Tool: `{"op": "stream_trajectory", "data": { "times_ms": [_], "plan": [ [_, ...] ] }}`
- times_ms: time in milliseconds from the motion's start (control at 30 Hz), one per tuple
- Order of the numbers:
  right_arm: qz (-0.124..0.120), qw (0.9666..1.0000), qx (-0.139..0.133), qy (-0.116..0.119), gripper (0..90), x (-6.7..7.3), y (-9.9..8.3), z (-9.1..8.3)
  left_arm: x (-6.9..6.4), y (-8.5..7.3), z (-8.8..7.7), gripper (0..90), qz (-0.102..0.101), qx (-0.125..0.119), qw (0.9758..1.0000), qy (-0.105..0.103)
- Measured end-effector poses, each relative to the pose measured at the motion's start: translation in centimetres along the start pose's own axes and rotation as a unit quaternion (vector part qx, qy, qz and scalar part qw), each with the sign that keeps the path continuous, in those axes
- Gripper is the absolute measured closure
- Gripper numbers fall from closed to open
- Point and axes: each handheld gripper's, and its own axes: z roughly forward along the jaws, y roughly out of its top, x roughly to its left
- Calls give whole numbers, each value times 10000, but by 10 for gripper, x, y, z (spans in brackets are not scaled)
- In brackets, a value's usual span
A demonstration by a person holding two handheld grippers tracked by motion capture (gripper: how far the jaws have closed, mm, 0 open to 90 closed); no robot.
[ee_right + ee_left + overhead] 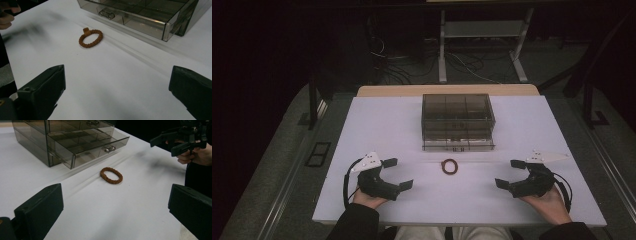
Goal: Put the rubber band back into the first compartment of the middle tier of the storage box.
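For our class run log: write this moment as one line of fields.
left gripper: open, empty | right gripper: open, empty | brown bracelet: on table, untouched, between both | smoked drawer box: bottom drawer pulled out

Glossy clear plastic drawer box (458, 120), matt white table (377, 130).

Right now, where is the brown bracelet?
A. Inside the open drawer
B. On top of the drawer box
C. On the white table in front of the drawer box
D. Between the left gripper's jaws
C. The bracelet lies flat on the table, just in front of the drawer box, between the two open grippers and touched by neither.
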Motion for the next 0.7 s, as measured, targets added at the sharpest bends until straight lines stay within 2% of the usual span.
{"op": "stream_trajectory", "data": {
  "times_ms": [700],
  "plan": [
    [9, 10000, 6, 22, 2, 1, -1, -3, -3, 1, 0, 0, 3, 13, 10000, -10]
  ]
}}
